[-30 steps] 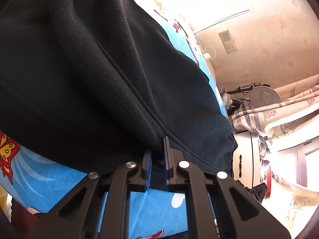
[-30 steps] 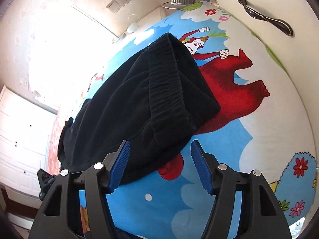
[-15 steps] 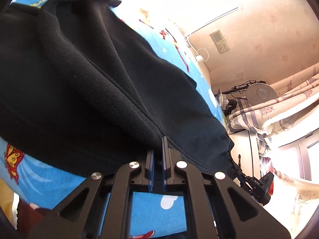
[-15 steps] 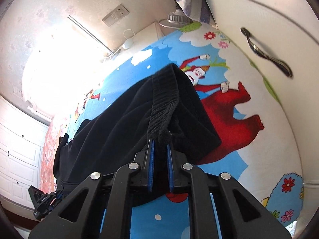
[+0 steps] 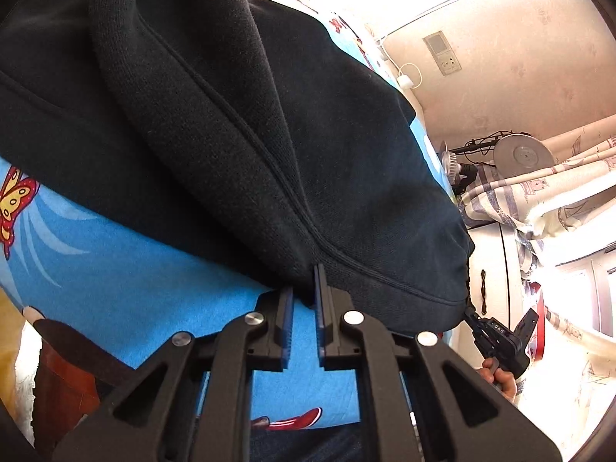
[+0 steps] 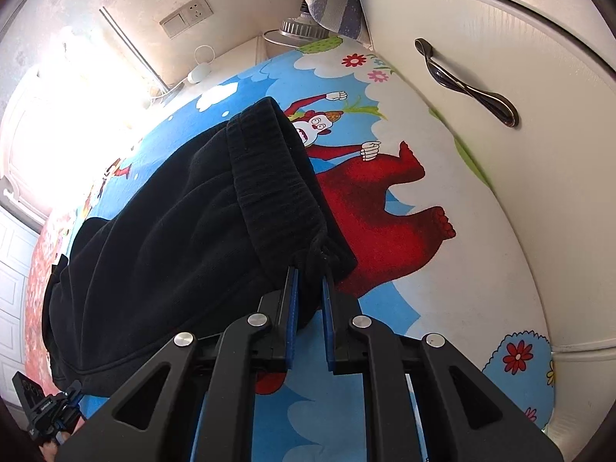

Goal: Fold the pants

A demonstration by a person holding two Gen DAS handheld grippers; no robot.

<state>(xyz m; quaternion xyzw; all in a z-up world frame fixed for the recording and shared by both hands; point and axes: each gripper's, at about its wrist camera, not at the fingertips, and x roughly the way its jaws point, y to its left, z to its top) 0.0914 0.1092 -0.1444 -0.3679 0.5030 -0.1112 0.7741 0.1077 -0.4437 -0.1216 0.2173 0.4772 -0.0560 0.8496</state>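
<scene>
The black pants [image 6: 184, 238] lie on the cartoon blanket [image 6: 442, 288], long axis running between the left tongs [image 5: 304, 300] pinching a leg hem and the right tongs [image 6: 308, 292] (just closed) pinching the waistband [image 6: 277, 177].

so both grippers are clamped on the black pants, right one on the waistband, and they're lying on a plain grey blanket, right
Not quite. The blanket is not plain grey: the right wrist view shows a bright blue cartoon print with a red figure. The rest holds: left gripper and right gripper both pinch the black pants.
</scene>
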